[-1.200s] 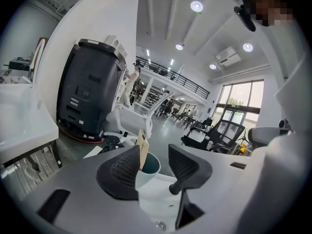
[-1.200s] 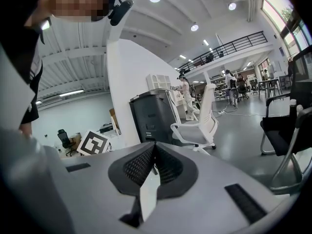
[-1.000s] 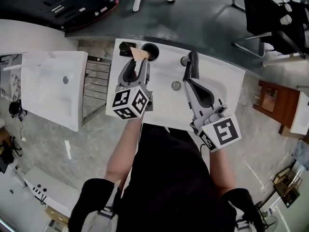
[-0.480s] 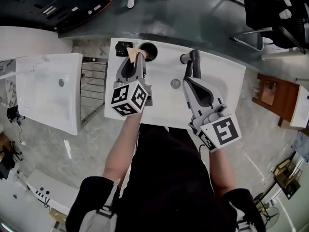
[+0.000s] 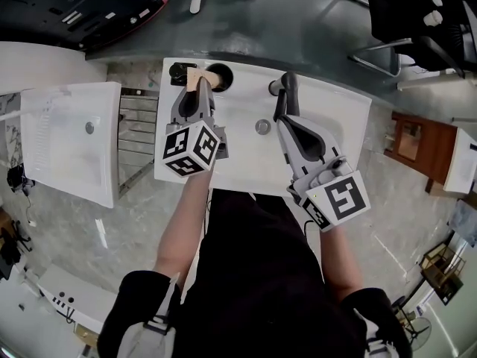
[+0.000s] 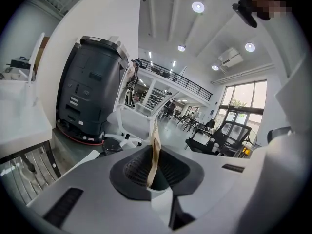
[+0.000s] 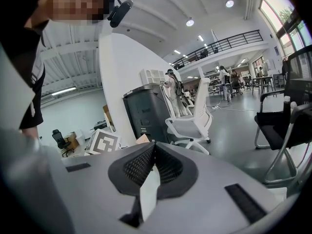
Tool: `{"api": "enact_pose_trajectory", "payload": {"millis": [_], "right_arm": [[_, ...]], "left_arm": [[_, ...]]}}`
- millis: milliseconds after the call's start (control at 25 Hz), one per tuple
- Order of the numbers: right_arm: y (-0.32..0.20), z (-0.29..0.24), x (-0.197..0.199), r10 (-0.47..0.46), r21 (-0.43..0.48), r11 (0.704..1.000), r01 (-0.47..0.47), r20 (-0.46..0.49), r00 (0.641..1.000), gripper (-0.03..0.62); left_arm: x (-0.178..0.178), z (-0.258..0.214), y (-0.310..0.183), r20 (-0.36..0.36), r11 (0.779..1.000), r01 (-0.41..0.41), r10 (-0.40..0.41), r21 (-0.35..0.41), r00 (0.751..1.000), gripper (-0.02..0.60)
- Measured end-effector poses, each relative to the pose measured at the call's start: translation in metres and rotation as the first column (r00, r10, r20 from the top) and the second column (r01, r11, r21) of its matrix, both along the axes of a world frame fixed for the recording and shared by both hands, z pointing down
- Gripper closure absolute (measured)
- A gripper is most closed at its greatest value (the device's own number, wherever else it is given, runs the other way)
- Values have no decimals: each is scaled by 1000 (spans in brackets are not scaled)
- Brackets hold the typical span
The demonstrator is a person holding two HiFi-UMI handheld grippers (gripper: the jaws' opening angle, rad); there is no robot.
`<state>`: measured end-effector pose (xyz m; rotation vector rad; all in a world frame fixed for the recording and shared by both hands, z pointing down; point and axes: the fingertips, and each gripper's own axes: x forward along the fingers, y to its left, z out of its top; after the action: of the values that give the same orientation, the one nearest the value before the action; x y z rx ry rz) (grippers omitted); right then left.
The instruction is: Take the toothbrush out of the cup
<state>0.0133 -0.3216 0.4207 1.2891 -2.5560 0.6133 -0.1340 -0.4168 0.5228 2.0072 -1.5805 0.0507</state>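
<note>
Beside the round cup, ribbed left tool just closed on flat toothbrush.

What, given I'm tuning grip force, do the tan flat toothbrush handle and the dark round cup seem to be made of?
The tan flat toothbrush handle looks like bamboo or wood with a matte finish: pale brown, dull, no gloss. Tinted plastic isn't ruled out. The dark round cup is black and looks smooth. It could be plastic or glazed ceramic, but it is too small to tell which.
</note>
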Motion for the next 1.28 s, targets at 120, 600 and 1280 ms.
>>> {"api": "enact_pose_trajectory", "payload": {"millis": [120, 600, 1280], "right_arm": [[2, -4, 6, 2, 9, 1000, -2, 2, 1000, 563], [18, -29, 27, -20, 85, 996, 16, 48, 999, 563], [67, -62, 55, -86, 201, 978, 62, 114, 990, 563]], "left_arm": [[3, -6, 2, 4, 1000, 5, -5, 15, 1000, 535], [5, -61, 22, 2, 987, 59, -60, 151, 998, 541], [21, -139, 88, -16, 949, 99, -98, 299, 995, 543]]}}
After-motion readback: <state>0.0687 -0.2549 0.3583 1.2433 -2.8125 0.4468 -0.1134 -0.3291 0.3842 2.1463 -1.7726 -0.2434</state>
